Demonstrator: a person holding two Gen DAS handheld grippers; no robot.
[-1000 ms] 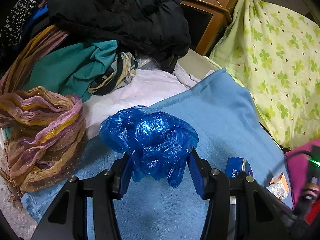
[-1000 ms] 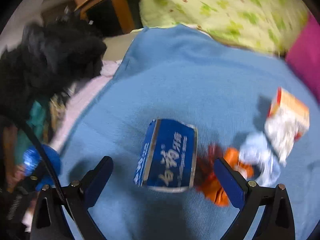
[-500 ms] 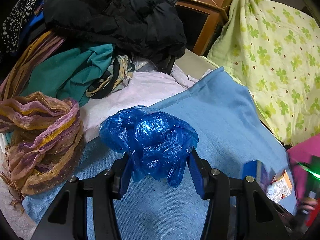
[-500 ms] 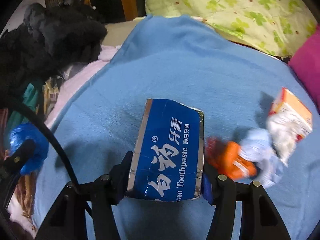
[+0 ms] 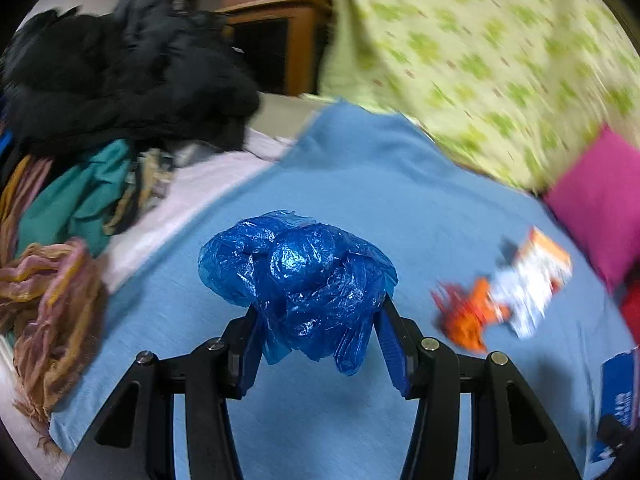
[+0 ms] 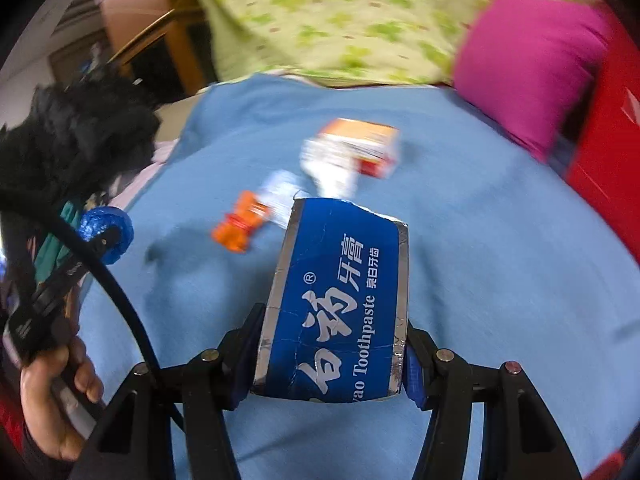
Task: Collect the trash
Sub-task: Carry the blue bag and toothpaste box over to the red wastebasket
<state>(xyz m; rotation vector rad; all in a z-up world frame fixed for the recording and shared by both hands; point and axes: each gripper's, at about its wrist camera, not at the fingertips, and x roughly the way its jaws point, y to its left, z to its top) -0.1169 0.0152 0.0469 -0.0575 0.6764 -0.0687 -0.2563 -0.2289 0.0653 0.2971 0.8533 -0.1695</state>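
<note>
The right gripper [image 6: 332, 364] has its jaws clamped on the sides of a blue toothpaste box [image 6: 340, 304], which is lifted clear of the blue blanket [image 6: 480, 280] on the bed. The left gripper [image 5: 316, 344] has its jaws pressed on a crumpled blue plastic bag [image 5: 298, 276], carried above the near part of the same blanket. The bag looks bunched up, its mouth not visible.

The step in hand seems to be the gathering itself: one piece of trash picked up, the bag held ready to take it. The next move likely calls for bringing box and bag together — and the bag would need an opening found first, which the wad does not offer now.

More trash lies on the blanket farther off: an orange wrapper [image 6: 240, 222], a pale crumpled scrap [image 6: 280, 192] just beside it, and a small orange-and-white carton [image 6: 356, 148] a little beyond.

For room, the middle and near blanket is bare and open. To the left a pile of dark and coloured clothes [image 5: 120, 80] crowds the blanket's edge; at the far side a green flowered quilt [image 5: 480, 60] rises, and a pink cushion [image 6: 528, 64] hems in the far right — so the free path runs across the centre
</note>
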